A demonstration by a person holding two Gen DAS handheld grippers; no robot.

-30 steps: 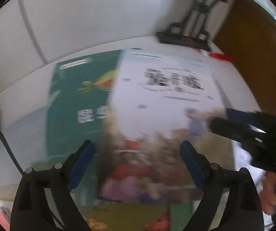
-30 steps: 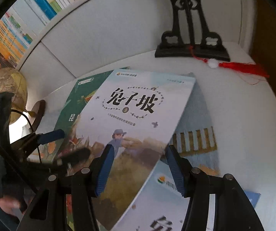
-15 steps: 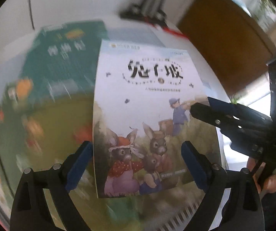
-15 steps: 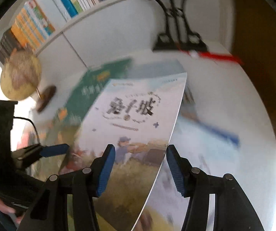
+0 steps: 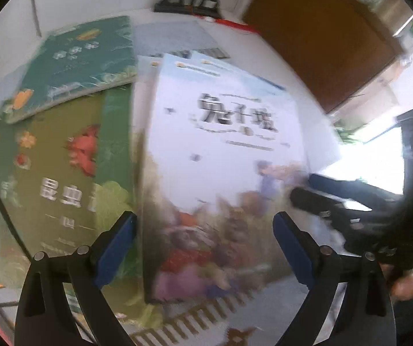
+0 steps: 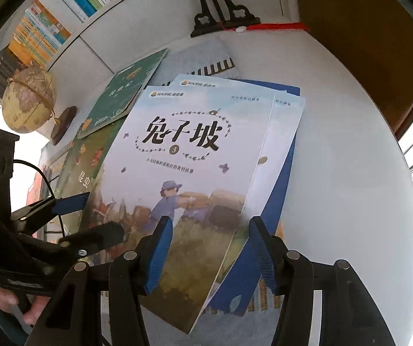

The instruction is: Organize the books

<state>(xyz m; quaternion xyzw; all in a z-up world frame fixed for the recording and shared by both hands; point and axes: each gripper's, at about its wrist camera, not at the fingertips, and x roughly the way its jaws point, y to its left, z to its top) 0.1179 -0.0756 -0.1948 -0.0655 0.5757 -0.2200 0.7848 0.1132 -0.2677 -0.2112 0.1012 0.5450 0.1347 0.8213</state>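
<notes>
Toward the right side of the desk (image 6: 350, 144), in front of the black stand (image 6: 220, 20) at its back edge: the rabbit book (image 6: 194, 155) now lies skewed over a second volume of the same series (image 6: 284, 115) and a blue book (image 6: 281, 190).

Change noted: a second ago the rabbit book covered part of the green book (image 6: 125, 98) and the striped cover nearer the desk's middle. Now both the green book and the olive insect book (image 5: 56, 190) show clear to its left, and the matching volume sits under it, not beside it. Half a second ago the cover looked bowed and raised; now it looks flatter.

Reading: like titles are being stacked. This placement seems nearly done, though the top edges do not line up yet.

Right gripper (image 6: 209, 225): jaws apart, the cover's right edge running between them, no pad seen pressing. Left gripper (image 5: 203, 219): jaws wide apart, straddling the lower cover; its view is blurred.

Whether the book rests fully on the pile or is partly held up, cannot tell.

Likely next: square it to the volume beneath, then gather the green ones.
</notes>
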